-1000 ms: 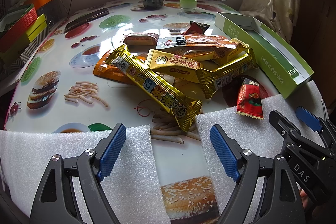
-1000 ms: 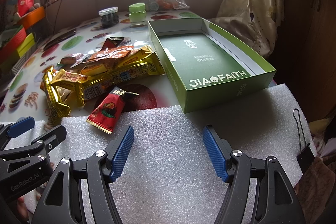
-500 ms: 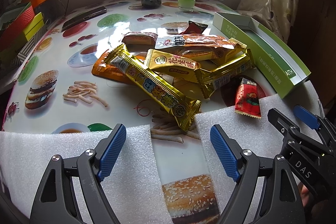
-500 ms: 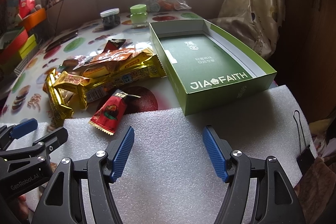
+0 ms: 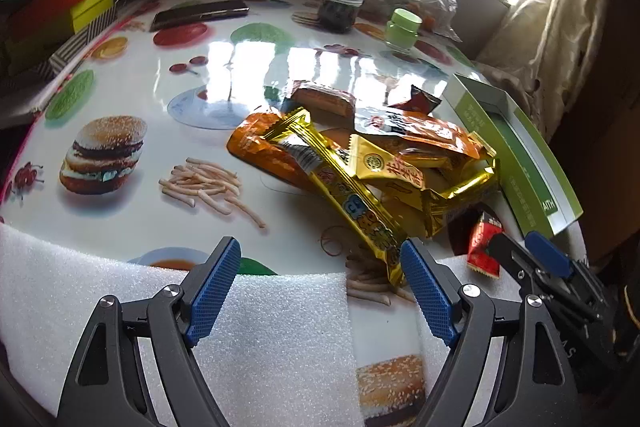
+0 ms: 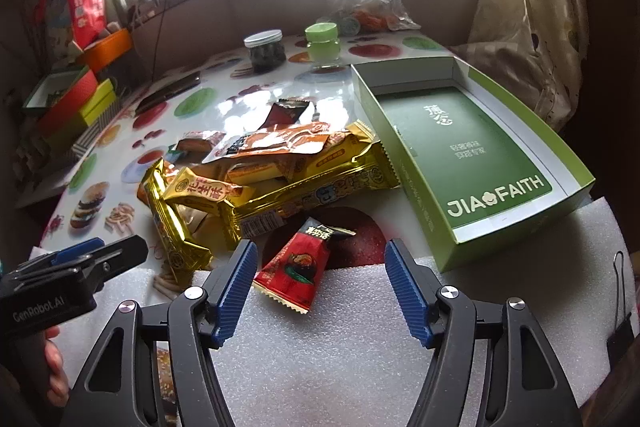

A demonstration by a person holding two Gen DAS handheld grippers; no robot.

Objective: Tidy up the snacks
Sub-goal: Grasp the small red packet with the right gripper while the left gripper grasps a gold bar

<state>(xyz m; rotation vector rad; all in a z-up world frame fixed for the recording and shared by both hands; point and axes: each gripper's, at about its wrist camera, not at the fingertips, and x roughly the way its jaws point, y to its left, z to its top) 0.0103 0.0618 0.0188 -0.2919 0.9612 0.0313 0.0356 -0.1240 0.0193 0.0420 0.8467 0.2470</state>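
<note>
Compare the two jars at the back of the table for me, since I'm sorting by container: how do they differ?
The dark jar has a white lid; the green jar has a light green lid. The dark jar is clear with dark contents showing, while the green jar looks pale green and I cannot tell what it holds. The dark jar looks wider. Both stand upright with lids on, side by side and apart, beyond the snack pile.
</note>
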